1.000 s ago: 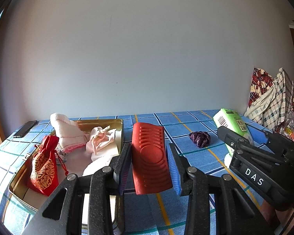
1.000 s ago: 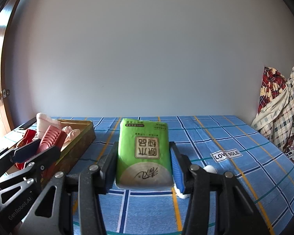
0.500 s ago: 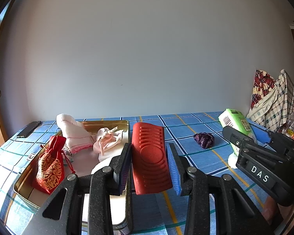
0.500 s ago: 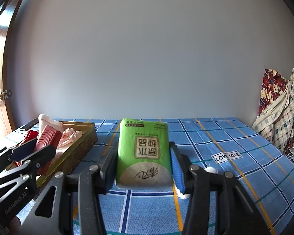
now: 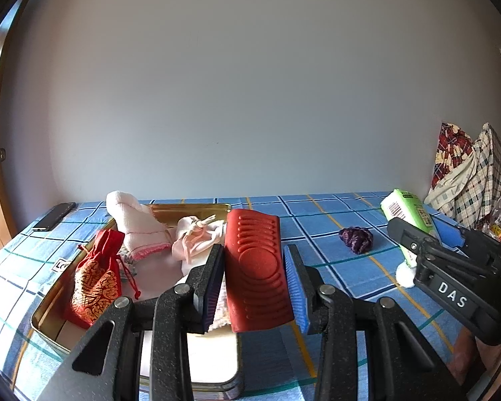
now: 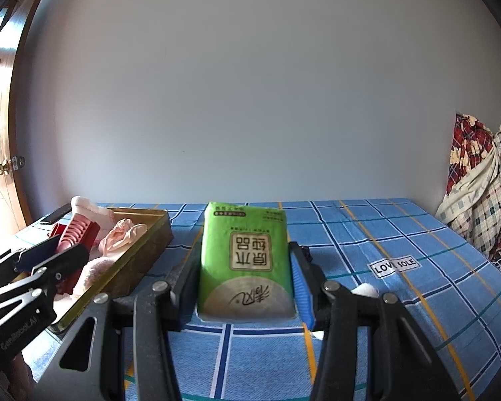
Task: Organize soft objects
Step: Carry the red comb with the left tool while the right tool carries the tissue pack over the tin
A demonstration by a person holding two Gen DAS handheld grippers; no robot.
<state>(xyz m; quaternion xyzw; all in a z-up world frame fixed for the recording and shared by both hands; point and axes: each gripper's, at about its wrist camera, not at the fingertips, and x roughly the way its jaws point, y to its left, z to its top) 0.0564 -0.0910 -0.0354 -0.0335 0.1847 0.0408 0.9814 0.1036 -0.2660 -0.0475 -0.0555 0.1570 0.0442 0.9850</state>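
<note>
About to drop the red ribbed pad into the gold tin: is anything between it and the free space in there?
Nothing visible blocks it. The left gripper holds the red ribbed pad over the gold tin's right edge. The red pouch, pink towel and pale pink drawstring bag lie further left and back.

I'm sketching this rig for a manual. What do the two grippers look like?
Both are speckled black frames with triangular cut-outs, silver pivot screws and ribbed blue pads. The left gripper carries faint "GenRobot.AI" lettering on its side; the right gripper has a white "DAS" label.
</note>
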